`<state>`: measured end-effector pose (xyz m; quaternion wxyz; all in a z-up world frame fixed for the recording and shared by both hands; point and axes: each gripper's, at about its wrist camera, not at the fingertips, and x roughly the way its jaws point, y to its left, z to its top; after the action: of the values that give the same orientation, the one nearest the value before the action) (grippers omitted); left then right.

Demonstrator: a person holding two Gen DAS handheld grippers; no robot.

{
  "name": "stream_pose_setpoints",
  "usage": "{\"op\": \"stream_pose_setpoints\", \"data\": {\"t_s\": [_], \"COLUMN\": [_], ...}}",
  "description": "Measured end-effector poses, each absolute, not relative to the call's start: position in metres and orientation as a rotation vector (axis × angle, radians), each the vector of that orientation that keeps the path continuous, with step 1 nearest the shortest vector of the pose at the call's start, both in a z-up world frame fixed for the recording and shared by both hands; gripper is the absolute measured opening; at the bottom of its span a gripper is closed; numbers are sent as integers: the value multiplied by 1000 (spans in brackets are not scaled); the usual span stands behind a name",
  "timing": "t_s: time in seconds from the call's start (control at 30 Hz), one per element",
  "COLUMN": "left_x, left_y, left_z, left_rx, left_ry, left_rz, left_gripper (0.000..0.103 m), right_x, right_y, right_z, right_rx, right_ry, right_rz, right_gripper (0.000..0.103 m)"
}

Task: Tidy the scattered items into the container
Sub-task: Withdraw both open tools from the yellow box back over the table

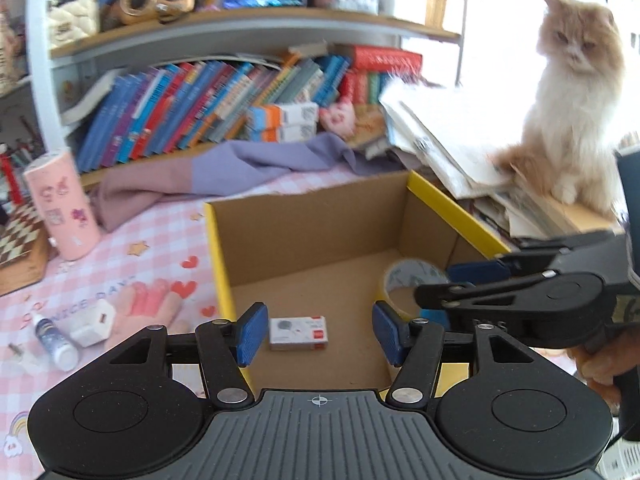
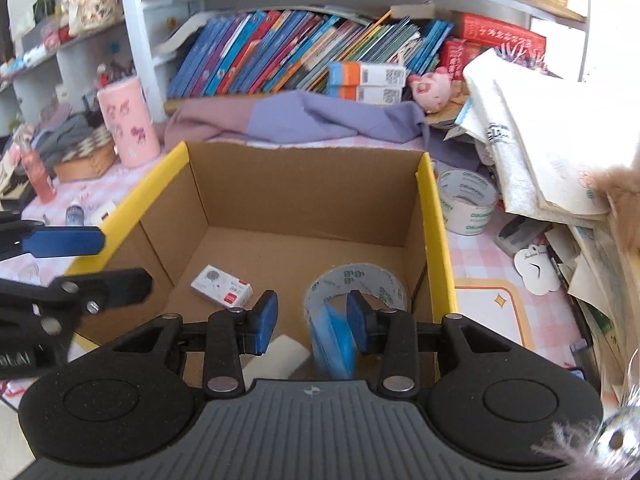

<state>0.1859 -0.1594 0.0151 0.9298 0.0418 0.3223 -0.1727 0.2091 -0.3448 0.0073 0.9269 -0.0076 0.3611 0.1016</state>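
Observation:
An open cardboard box with yellow rims stands on the pink checked cloth. Inside lie a small white staple box, a tape roll and a white eraser. My left gripper is open and empty over the box's near edge. My right gripper is open inside the box, just above the tape roll; a blurred blue item is below its right finger. A small bottle and a white charger lie on the cloth left of the box.
A second tape roll stands right of the box. A cat sits on a paper pile at the right. A pink cylinder, a purple cloth and bookshelves stand behind.

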Motion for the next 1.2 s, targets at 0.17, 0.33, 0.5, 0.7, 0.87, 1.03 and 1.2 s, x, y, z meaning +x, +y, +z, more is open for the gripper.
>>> {"op": "stream_pose_setpoints", "data": {"t_s": [0.17,0.33,0.5,0.7,0.87,1.03,1.2], "left_x": [172,155,142,124,109,93,77], "left_y": [-146,-134,-122,-105,-86,-64,-44], "left_z": [26,30,32,32,32,32,30], "left_rx": [35,11,5,6,2,-1,-6], "left_ry": [619,601,584,577,584,586,597], "left_rz": [-321,-321,-315,-328,-340,-342,-342], "left_gripper": [63,65,65,66,66,66,66], "right_x": [192,172,152,126,104,84,64], "right_y": [-344,-337,-325,-308,-290,-272,-253], "right_z": [19,28,32,33,33,33,33], "right_rx": [21,36,42,46,54,55,54], "right_ry": [685,633,611,610,608,608,606], "right_rz": [174,142,111,77,49,30,16], "right_gripper": [40,40,40,40,40,40,40]}}
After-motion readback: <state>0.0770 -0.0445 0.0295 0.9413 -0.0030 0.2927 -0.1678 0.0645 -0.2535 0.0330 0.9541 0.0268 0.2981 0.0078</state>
